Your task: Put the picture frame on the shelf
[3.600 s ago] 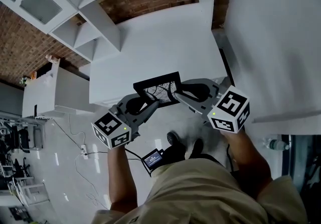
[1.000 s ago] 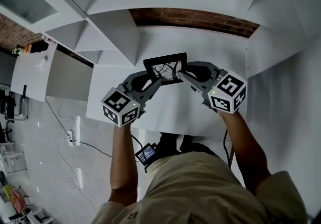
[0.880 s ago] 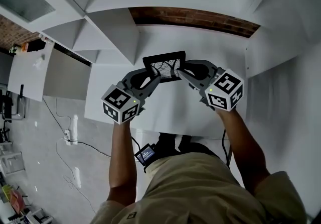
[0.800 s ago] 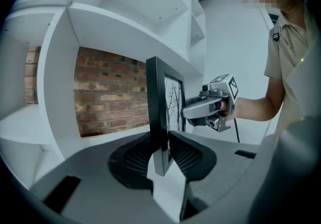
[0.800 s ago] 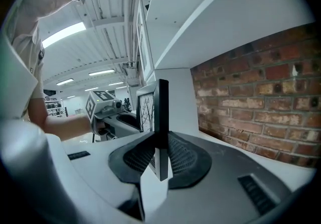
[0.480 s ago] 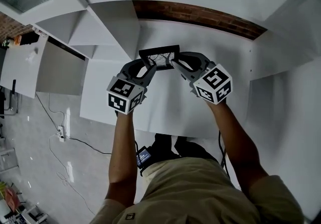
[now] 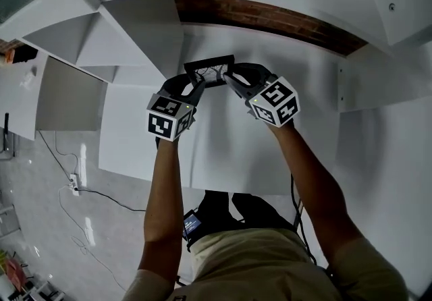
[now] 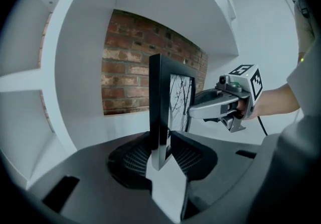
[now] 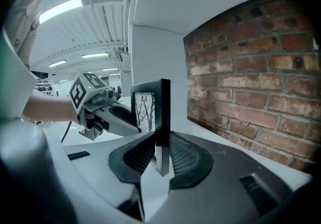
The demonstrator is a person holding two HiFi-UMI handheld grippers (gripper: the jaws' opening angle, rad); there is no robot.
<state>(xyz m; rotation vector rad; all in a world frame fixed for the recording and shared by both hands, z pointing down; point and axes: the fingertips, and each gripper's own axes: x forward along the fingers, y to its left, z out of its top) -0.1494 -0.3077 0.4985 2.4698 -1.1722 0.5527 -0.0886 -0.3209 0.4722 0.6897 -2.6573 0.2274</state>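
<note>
Overhead, the head view took in what neither gripper view could: two bare forearms reaching over the smooth white shelf board, and off to the left a pale glossy floor with one thin cable trailing across it. It showed the single picture frame only as a small dark bar, caught between the left gripper and the right gripper, close before the rough red brick wall at the back of the shelf bay.

Up close, the left gripper view gave the frame's square black moulding edge-on, with a print of bare black branches on white behind it. The left jaws had just been opening, yet the frame's edge stood between them with the dark cross-ribbed pads lying against both of its faces. The right gripper view showed the same pinch on the opposite edge, the frame upright between that gripper's ribbed pads. That view alone caught long strip ceiling lights beyond the shelf's side wall.

Whether the frame's lower edge rested on the board, I could not tell. I counted two grey grippers and two marker cubes, one on each.
</note>
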